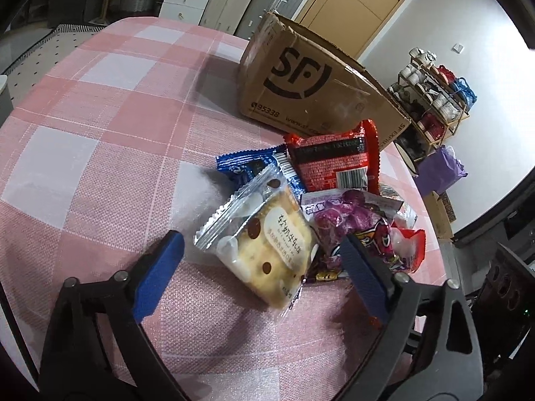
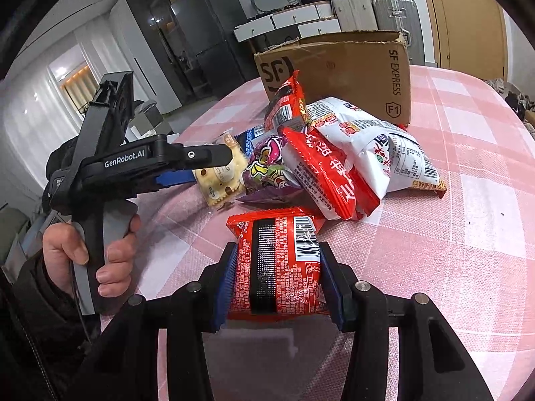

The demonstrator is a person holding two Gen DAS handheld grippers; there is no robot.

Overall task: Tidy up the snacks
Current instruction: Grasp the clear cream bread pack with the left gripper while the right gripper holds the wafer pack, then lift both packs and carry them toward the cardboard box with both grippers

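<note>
On the pink-and-white checked tablecloth a heap of snack packets lies just in front of an SF Express cardboard box, which stands upright with its top open. Nearest the right wrist camera, the right gripper is closed on a red snack packet: both blue pads press its long side edges, so its long axis runs straight away from the camera along the fingers, far end toward the heap, printed back with barcode facing up. Whether its far end touches the cloth I cannot tell.

The left gripper is held wide apart and grips nothing. Between its blue fingers lies a clear-wrapped cracker packet (cream biscuit with brown spots), its long axis slanting from upper left to lower right in the left wrist view, one end toward the camera. Touching it on its right is a purple snack packet, beside the right-hand finger. Behind these lie a blue packet and another red packet, back side up, leaning toward the box. A large white snack bag lies beside the box in the right wrist view, long axis slanting right. The person's left hand grips the left gripper's handle.
</note>
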